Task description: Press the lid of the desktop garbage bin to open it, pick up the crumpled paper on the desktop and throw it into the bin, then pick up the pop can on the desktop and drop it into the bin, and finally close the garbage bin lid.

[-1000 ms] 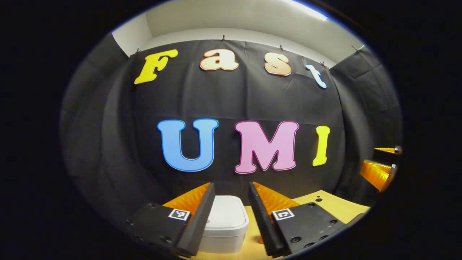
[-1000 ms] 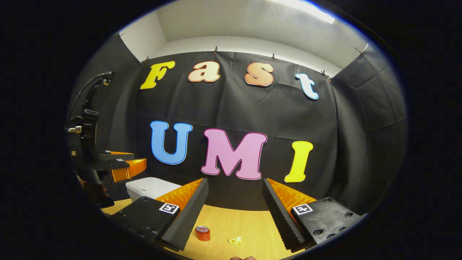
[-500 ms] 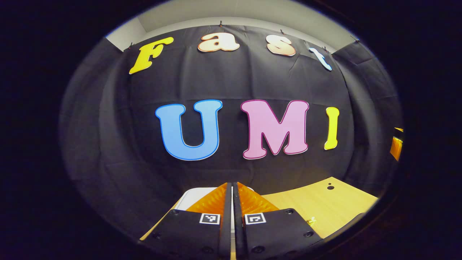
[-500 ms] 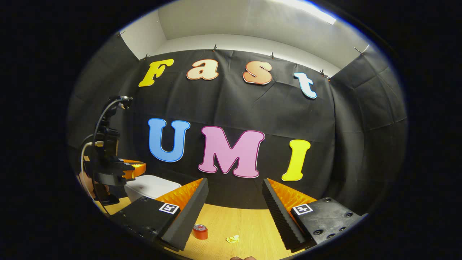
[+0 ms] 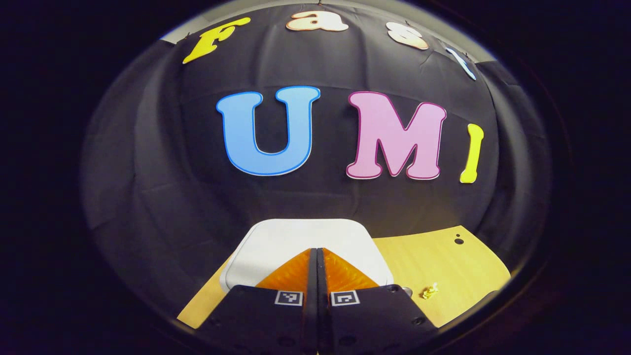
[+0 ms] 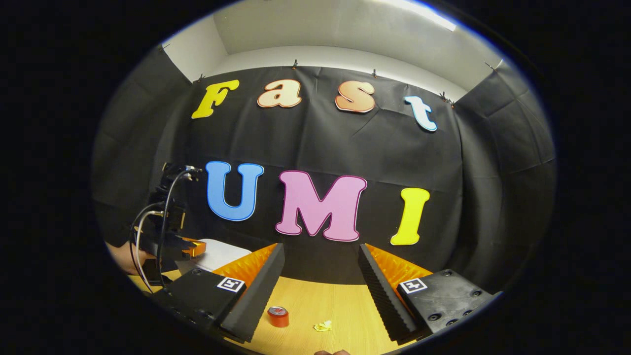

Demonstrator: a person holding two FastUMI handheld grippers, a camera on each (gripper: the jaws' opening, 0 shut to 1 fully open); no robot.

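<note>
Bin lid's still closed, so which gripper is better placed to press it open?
Left. The left gripper, shut, is right over the bin lid; the right gripper is open, off toward the pop can.

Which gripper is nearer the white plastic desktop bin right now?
Left. The left gripper, fingers shut, sits right over the white plastic bin's lid. The right gripper hangs open off to the side, over the wooden desktop.

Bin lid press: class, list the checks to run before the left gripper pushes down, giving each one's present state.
1. Left gripper fingers together for pressing: ok.
2. Its tips over the white bin lid: ok.
3. Tips touching the lid: cannot tell.
4. Lid down: ok.
5. Right gripper open, apart from the bin: ok.
6. Pop can and crumpled paper on the desktop, away from the lid: ok.
</note>
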